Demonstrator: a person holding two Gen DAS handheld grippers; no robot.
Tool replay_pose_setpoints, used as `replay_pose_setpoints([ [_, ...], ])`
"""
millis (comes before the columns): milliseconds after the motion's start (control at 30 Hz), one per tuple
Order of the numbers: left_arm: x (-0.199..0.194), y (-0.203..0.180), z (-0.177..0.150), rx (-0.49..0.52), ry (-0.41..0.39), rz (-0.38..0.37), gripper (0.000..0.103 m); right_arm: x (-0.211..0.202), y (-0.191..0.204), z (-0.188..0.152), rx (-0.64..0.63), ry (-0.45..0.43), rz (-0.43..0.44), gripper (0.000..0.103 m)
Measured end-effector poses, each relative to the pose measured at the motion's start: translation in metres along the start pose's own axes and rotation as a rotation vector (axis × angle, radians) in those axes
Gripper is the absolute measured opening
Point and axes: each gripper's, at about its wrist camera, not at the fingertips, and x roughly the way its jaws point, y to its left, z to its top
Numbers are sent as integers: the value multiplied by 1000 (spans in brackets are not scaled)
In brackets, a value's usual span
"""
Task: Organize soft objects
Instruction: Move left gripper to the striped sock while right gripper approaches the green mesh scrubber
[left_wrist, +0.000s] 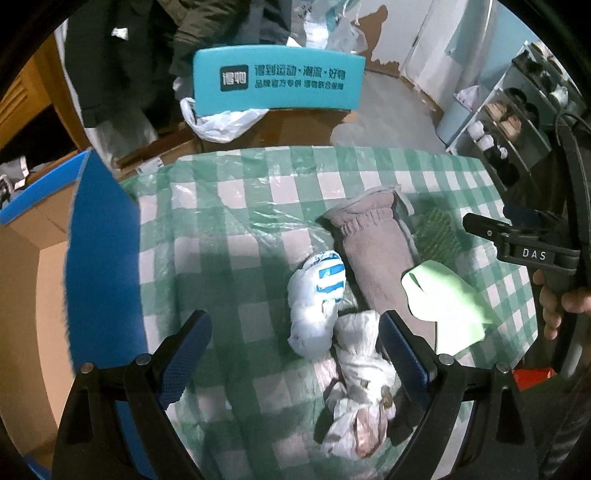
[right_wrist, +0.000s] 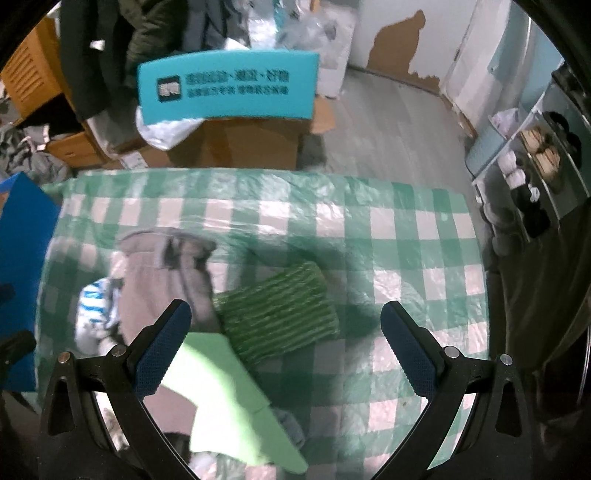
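Note:
On the green-and-white checked tablecloth lie several soft items. A white bundle with blue stripes and a crumpled white patterned cloth lie between the fingers of my left gripper, which is open and empty above them. A grey-brown sock-like piece lies beyond, with a light green cloth over its near end. My right gripper is open and empty above a dark green ribbed cloth; the light green cloth and the grey piece lie to its left. The right gripper also shows in the left wrist view.
A blue-edged cardboard box stands at the table's left. A brown carton with a teal printed flap and a white plastic bag stands behind the table. A shoe rack is at the right. Dark clothes hang at the back left.

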Motion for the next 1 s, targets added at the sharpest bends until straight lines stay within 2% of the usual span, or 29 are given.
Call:
replay_pose_setpoints([
  [400,53,0,16,3,95,14,93,46,-11,-7,7,107,0,101],
  [867,79,-3,19,3,136,1,93,79,-5,-10,-29,169,-10,101],
  [1000,83,-1,20,-16,149,-20,79,88,0,-10,-50,196,-27,101],
])
